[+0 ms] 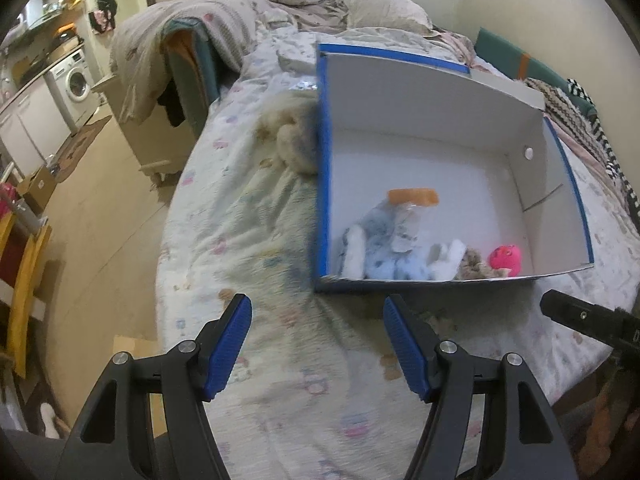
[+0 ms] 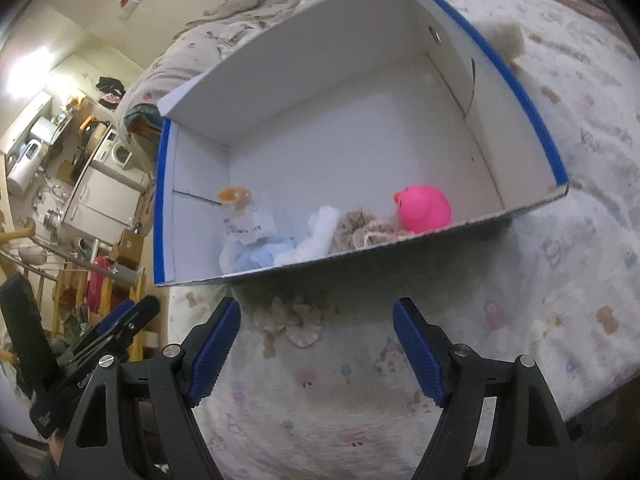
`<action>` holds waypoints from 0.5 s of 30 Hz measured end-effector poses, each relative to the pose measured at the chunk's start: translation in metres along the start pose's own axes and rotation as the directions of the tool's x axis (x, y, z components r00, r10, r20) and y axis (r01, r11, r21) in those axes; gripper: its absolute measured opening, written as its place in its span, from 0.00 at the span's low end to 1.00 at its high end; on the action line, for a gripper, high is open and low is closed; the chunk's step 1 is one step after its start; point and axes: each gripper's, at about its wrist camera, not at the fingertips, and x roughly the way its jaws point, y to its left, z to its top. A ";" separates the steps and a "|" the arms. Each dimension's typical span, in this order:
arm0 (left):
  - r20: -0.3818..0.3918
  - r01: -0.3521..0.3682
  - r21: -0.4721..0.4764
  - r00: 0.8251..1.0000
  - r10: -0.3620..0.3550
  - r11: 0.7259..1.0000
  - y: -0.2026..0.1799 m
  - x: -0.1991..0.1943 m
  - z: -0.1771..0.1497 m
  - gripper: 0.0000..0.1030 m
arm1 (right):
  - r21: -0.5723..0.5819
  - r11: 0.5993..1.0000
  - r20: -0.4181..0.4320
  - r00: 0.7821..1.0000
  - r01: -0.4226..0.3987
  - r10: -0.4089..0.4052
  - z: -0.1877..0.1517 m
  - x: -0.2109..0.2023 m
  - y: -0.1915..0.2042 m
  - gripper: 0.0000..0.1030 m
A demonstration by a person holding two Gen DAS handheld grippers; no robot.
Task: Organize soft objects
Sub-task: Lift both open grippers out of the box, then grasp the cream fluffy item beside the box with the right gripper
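Note:
A blue-and-white cardboard box [image 1: 420, 100] [image 2: 320, 60] lies open on the bed. Inside, along its near wall, lie a bagged blue-and-white plush with an orange tag [image 1: 394, 236] [image 2: 248, 236], a white soft piece [image 2: 316, 236], a beige fluffy piece [image 1: 474, 268] [image 2: 360, 228] and a pink toy [image 1: 506, 260] [image 2: 424, 208]. A beige plush [image 1: 292, 136] lies on the bed outside the box's left wall; it also shows in the right wrist view [image 2: 504, 38]. My left gripper [image 1: 318, 344] and right gripper [image 2: 318, 344] are open and empty above the quilt in front of the box.
The patterned quilt [image 1: 248, 240] covers the bed, with pillows and bunched bedding [image 1: 380, 8] behind the box. The bed edge drops to the floor [image 1: 100, 208] on the left. A washing machine [image 1: 74, 80] and cluttered shelves stand far left.

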 end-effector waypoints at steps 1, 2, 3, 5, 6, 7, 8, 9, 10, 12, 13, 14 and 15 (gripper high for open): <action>0.000 -0.004 -0.006 1.000 0.004 1.000 0.004 0.000 -0.002 0.64 | 0.014 1.000 -0.009 1.000 -0.003 0.003 0.000 0.003 -0.002 0.81; -0.003 -0.009 -0.017 1.000 0.008 1.000 0.010 0.000 -0.003 0.64 | 0.024 1.000 -0.016 1.000 -0.004 0.004 0.000 0.006 -0.003 0.81; -0.006 -0.010 -0.030 1.000 0.010 1.000 0.014 0.000 -0.004 0.64 | 0.031 1.000 -0.025 1.000 -0.002 0.002 0.000 0.009 -0.004 0.81; -0.011 -0.011 -0.055 1.000 0.010 0.998 0.022 0.001 -0.004 0.64 | 0.039 0.999 -0.048 0.999 0.011 -0.009 0.001 0.019 -0.006 0.81; -0.015 -0.010 -0.075 1.000 0.009 0.997 0.028 0.001 -0.004 0.64 | 0.038 0.999 -0.065 0.998 0.023 -0.020 0.001 0.025 -0.005 0.81; -0.018 -0.008 -0.086 1.000 0.006 0.996 0.031 0.001 -0.004 0.64 | 0.037 0.999 -0.083 0.996 0.032 -0.029 0.001 0.031 -0.004 0.81; -0.021 -0.003 -0.104 1.000 0.001 0.995 0.035 0.002 -0.004 0.64 | 0.037 0.999 -0.099 0.995 0.035 -0.031 0.000 0.037 -0.003 0.81; -0.024 0.001 -0.119 1.000 -0.004 0.993 0.039 0.002 -0.004 0.64 | 0.033 0.999 -0.116 0.993 0.037 -0.033 -0.001 0.044 0.000 0.81; -0.028 0.006 -0.136 1.000 -0.010 0.991 0.042 0.003 -0.003 0.64 | 0.021 0.999 -0.135 0.990 0.051 -0.047 -0.002 0.053 0.005 0.81; -0.036 0.015 -0.158 0.999 -0.021 0.987 0.047 0.005 -0.002 0.64 | -0.026 0.996 -0.164 0.982 0.087 -0.090 -0.003 0.070 0.015 0.81; -0.040 0.016 -0.165 0.999 -0.023 0.986 0.048 0.006 -0.002 0.64 | -0.049 0.994 -0.175 0.979 0.100 -0.107 -0.003 0.078 0.020 0.81; -0.045 0.016 -0.171 0.999 -0.024 0.985 0.049 0.007 -0.001 0.64 | -0.065 0.992 -0.183 0.976 0.105 -0.116 -0.004 0.085 0.025 0.81; -0.046 0.016 -0.176 0.999 -0.025 0.984 0.051 0.008 -0.001 0.64 | -0.079 0.991 -0.189 0.975 0.106 -0.119 -0.004 0.092 0.029 0.81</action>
